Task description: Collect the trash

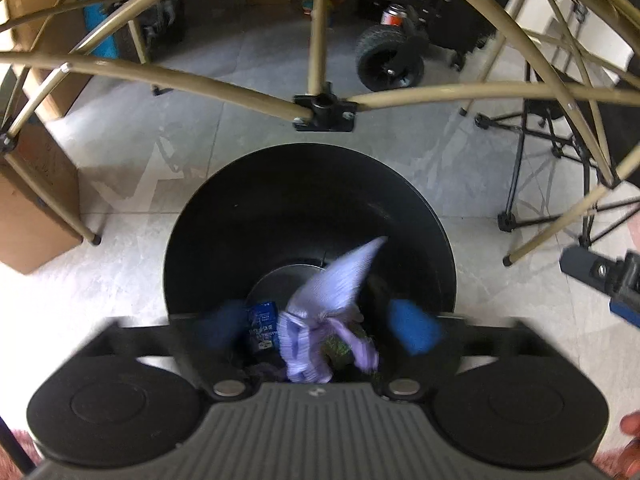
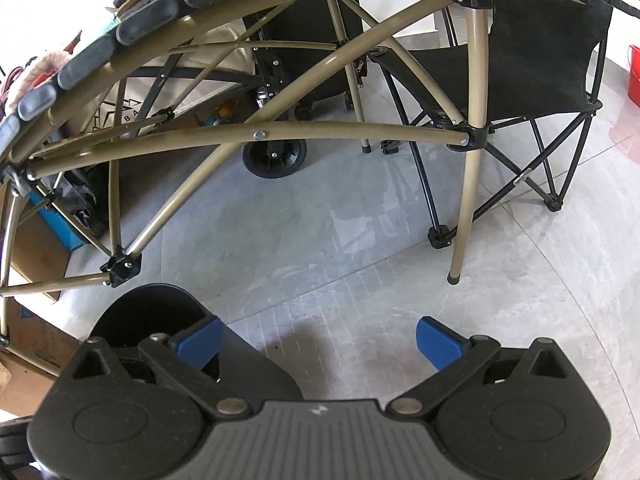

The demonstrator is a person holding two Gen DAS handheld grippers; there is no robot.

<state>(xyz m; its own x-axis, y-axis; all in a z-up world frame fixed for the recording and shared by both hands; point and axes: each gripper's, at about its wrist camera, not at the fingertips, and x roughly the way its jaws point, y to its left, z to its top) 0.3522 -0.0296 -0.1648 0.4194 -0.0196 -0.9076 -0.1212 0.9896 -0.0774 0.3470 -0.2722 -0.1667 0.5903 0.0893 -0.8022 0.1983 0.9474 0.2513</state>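
My left gripper [image 1: 320,328] points down into a round black trash bin [image 1: 280,208] on the grey tiled floor. Its jaws stand open, and both blue pads [image 1: 414,328] are blurred. Between them, touching neither pad, hangs a crumpled lavender striped wrapper [image 1: 332,300] over the bin's mouth. A small blue packet [image 1: 264,326] lies inside the bin beside it. My right gripper [image 2: 320,342] is open above bare floor with nothing between its blue pads [image 2: 440,344]. In the right wrist view the bin [image 2: 148,308] is at its lower left, behind the left finger.
A tan folding table frame [image 1: 320,108] arches over the bin, with a leg [image 2: 466,200] to the right. Cardboard boxes [image 1: 32,216] stand on the left. Behind are a black wheel [image 1: 390,62], a tripod [image 1: 532,184], a black folding chair [image 2: 540,64] and a red bucket [image 2: 632,76].
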